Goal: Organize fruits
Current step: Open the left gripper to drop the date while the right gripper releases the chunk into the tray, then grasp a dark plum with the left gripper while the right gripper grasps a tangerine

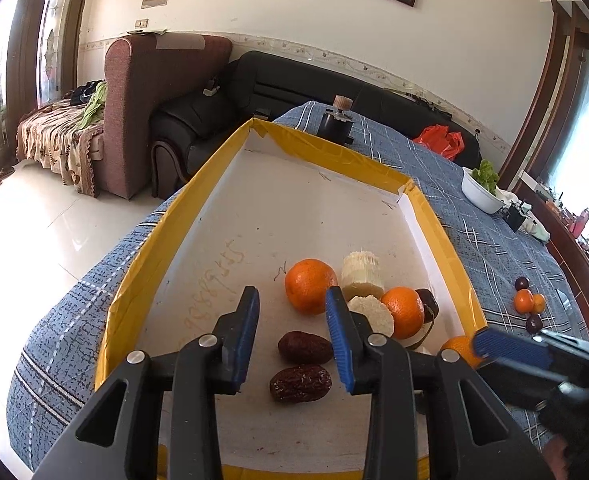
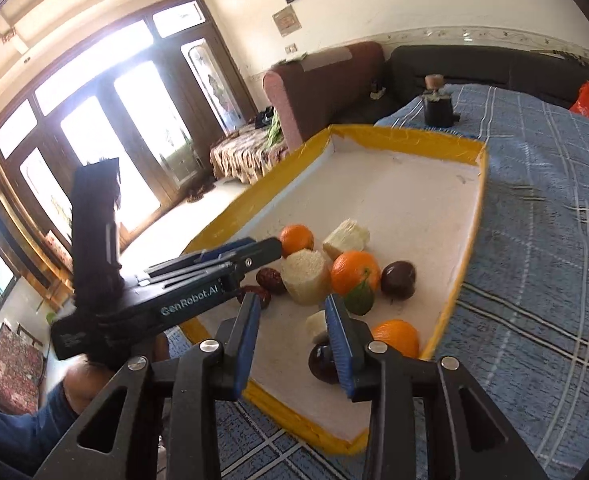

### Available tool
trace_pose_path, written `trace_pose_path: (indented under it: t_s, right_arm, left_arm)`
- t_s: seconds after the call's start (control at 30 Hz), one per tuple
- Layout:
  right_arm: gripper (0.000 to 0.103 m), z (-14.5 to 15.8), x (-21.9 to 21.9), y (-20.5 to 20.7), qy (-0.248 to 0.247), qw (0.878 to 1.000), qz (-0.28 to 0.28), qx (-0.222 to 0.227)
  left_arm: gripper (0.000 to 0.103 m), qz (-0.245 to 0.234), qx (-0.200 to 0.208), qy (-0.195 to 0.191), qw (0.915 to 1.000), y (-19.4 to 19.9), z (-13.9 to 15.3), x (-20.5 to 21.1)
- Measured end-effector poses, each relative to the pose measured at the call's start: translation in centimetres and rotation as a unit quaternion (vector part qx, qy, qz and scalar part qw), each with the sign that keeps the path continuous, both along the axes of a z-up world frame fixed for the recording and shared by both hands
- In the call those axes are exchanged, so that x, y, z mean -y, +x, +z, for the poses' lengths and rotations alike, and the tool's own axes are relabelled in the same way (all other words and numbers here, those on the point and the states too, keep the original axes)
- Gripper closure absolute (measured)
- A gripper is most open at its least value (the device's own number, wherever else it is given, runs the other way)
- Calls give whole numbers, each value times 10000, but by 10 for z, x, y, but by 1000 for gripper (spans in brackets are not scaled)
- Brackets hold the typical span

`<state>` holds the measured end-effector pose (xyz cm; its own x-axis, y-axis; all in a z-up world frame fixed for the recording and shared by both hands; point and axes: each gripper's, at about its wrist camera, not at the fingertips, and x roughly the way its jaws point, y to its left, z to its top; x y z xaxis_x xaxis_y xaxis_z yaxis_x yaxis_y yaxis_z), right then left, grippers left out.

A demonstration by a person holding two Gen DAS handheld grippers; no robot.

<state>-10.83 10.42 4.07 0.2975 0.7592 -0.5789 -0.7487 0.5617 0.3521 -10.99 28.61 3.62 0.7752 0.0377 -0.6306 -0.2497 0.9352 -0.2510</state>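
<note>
Left gripper (image 1: 292, 334) jaws spread, empty, over two wrinkled oval red dates (image 1: 304, 347) lying crosswise in the shallow yellow-rimmed white tray (image 1: 434, 216) — also three round oranges (image 1: 310, 286), three fibrous pale sugarcane chunks (image 1: 361, 276), two glossy dark plums (image 2: 399, 279). Right gripper (image 2: 294, 338) spread, empty.

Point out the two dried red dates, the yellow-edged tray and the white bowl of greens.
upper date (image 1: 304, 347), left wrist view, middle of its wrinkled skin.
lower date (image 1: 300, 383), left wrist view, its centre.
tray (image 1: 326, 146), left wrist view, far yellow rim.
white bowl (image 1: 479, 196), left wrist view, outer wall.
</note>
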Motion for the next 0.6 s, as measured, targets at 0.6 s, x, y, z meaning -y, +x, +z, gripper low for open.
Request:
trace_pose_path:
  t_s: [0.6]
  right_arm:
    - [64, 41, 167, 59, 528, 9847, -1662, -59]
  left_arm:
    - [61, -290, 510, 329, 9977, -14, 55, 38]
